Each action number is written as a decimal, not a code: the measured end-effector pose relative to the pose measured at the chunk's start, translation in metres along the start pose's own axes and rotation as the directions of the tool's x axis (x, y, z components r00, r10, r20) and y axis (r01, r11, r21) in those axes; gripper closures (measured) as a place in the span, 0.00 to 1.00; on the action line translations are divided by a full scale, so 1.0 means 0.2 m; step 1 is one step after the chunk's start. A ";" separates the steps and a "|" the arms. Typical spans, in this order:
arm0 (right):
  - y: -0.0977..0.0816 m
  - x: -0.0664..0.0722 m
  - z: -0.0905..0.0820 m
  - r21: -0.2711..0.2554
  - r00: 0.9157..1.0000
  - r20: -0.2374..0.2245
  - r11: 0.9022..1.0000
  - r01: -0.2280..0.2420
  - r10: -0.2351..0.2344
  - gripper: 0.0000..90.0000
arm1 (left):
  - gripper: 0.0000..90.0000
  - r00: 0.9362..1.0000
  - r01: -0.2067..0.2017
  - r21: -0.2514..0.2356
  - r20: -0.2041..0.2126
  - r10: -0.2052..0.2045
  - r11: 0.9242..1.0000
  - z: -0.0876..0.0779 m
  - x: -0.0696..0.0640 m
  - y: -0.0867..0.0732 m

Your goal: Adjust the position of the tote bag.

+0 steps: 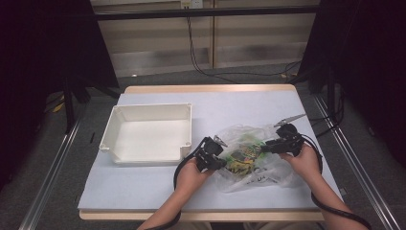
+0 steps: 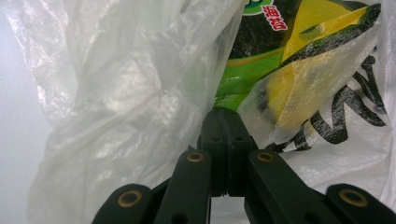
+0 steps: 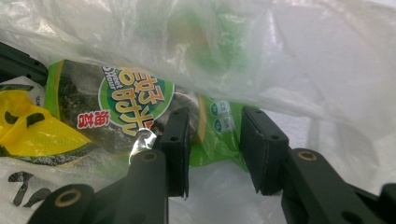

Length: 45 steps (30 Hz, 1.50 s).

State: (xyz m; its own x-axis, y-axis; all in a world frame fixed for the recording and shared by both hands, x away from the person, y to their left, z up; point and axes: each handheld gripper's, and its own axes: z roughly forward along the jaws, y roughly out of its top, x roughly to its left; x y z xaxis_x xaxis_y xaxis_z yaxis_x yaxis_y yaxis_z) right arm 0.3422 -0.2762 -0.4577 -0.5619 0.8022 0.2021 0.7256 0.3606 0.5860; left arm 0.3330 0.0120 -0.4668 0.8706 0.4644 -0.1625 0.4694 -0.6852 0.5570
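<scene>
**Two hand-held grippers working a clear plastic bag with a seaweed snack packet inside**

Seen from above, a pale table (image 1: 143, 191) holds a white rectangular plastic bin (image 1: 115, 128) on its left half; the bin has nothing in it. Just right of the bin lies a crumpled clear plastic bag (image 1: 249, 177) with black lettering on it. Inside the bag sits a green and yellow seaweed snack packet (image 1: 243, 154), covered by the film on every side.

The left gripper (image 1: 216, 154) rests at the bag's left edge, near the bin's right wall. In the left gripper view its jaws are pressed together on a fold of the plastic bag (image 2: 140, 93), with the packet (image 2: 261, 70) just behind the film.

The right gripper (image 1: 268, 145) sits at the bag's right side. In the right gripper view its jaws stand apart, with the green edge of the packet (image 3: 130, 100) and film between them, neither pad pressing on it.

Dark cables (image 1: 201, 52) trail on the floor beyond the table.
</scene>
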 end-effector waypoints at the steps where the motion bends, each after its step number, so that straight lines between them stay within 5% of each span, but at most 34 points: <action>1: 0.00 0.00 0.01 0.004 1.000 -0.005 1.000 -0.005 0.005 0.67 | 1.00 1.000 -0.001 0.000 -0.004 0.001 1.000 0.00 0.00 0.00; 10: 0.00 -0.02 0.07 0.034 0.994 -0.059 0.995 -0.095 0.097 0.52 | 1.00 1.000 0.015 -0.016 0.003 -0.015 1.000 0.01 -0.01 0.00; 16: -0.01 -0.01 0.06 0.042 0.985 -0.124 0.993 -0.115 0.119 0.77 | 1.00 1.000 0.011 -0.021 -0.003 -0.011 1.000 0.01 -0.01 0.00; 21: -0.01 0.01 0.03 0.019 0.990 -0.130 0.998 -0.058 0.060 0.98 | 1.00 1.000 0.008 -0.015 -0.001 -0.008 1.000 0.01 -0.01 0.00; 27: 0.02 0.03 -0.04 -0.002 0.992 -0.127 1.000 -0.021 0.020 1.00 | 1.00 1.000 0.021 -0.011 0.019 -0.021 1.000 0.01 0.00 0.00; 31: 0.04 0.08 -0.08 -0.007 0.994 -0.088 0.998 0.058 -0.058 1.00 | 0.94 0.999 0.028 -0.038 0.025 -0.027 0.999 -0.02 0.01 0.02; 36: 0.05 0.11 -0.12 0.000 0.991 -0.070 0.994 0.110 -0.109 1.00 | 0.90 0.997 0.067 -0.117 0.032 -0.064 0.991 -0.07 -0.02 0.08; 40: 0.06 0.12 -0.13 -0.006 0.988 -0.070 0.991 0.135 -0.135 1.00 | 0.86 0.998 0.057 -0.121 0.018 -0.055 0.991 -0.10 -0.01 0.13; 41: 0.06 0.13 -0.13 -0.012 0.987 -0.066 0.989 0.148 -0.149 1.00 | 0.86 0.999 0.029 -0.101 0.020 -0.027 0.995 -0.11 0.00 0.14; 42: 0.06 0.13 -0.14 -0.009 0.986 -0.068 0.989 0.151 -0.151 1.00 | 0.85 0.998 0.057 -0.133 0.017 -0.055 0.989 -0.10 -0.01 0.15; 45: 0.07 0.15 -0.15 0.001 0.980 -0.061 0.982 0.189 -0.188 1.00 | 0.81 0.999 0.051 -0.143 0.007 -0.050 0.988 -0.12 0.01 0.19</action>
State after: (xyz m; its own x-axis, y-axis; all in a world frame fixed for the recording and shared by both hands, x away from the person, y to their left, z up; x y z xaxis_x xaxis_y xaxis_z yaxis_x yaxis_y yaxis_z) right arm 0.3230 -0.2611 -0.4205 -0.7117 0.6892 0.1360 0.6070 0.5060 0.6128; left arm 0.3487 -0.0006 -0.4264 0.8469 0.4942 -0.1961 0.4871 -0.5732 0.6590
